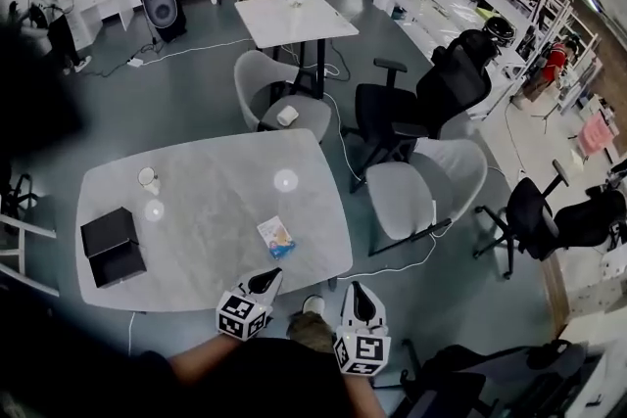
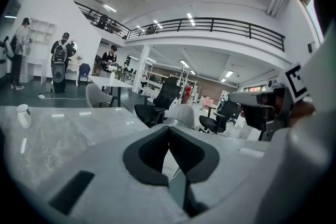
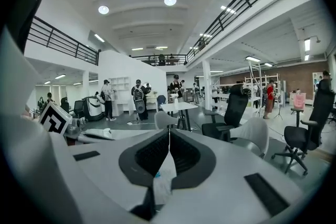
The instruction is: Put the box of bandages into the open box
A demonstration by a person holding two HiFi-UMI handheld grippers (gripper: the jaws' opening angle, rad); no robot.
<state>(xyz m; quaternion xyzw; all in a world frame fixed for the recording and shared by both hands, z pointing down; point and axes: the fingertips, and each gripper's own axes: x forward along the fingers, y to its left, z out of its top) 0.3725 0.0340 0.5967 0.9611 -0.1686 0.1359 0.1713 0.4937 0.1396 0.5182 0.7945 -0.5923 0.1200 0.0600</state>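
Head view, box of bandages [image 1: 276, 236] just beyond left gripper [image 1: 267, 280]

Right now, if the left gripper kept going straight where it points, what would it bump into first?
Probably the pale grey chair beyond the table. The left gripper, jaws shut and empty, points nearly level over it, though depth is hard to judge.

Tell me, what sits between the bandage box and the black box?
Nothing. The head view shows only bare table between the bandage box and the open black box.
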